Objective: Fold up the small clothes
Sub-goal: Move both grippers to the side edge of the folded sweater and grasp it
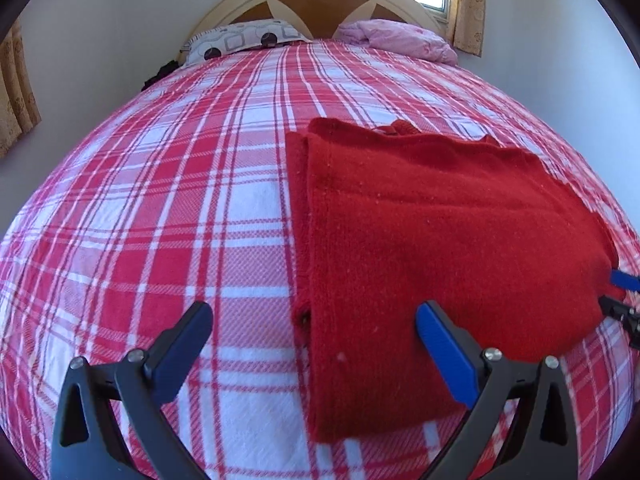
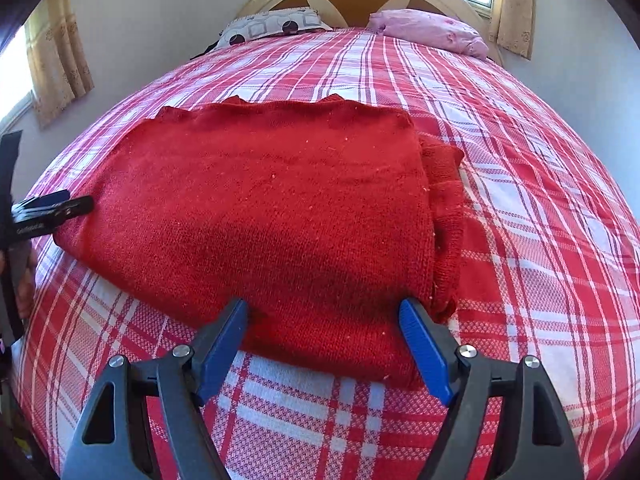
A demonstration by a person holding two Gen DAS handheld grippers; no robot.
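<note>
- The red knit garment (image 2: 260, 216) lay part-folded on the plaid bedspread (image 2: 540, 240), just ahead of both grippers, its long axis running across their line of pointing.
- The right gripper (image 2: 324, 312) stood wide open with nothing held; the garment's near edge sat between its 2 fingers, toward the garment's right corner.
- The left gripper (image 1: 316, 316) also gaped empty, the garment's left edge between its fingers.
- Judged: each gripper was equally near its own corner of the near edge.
</note>
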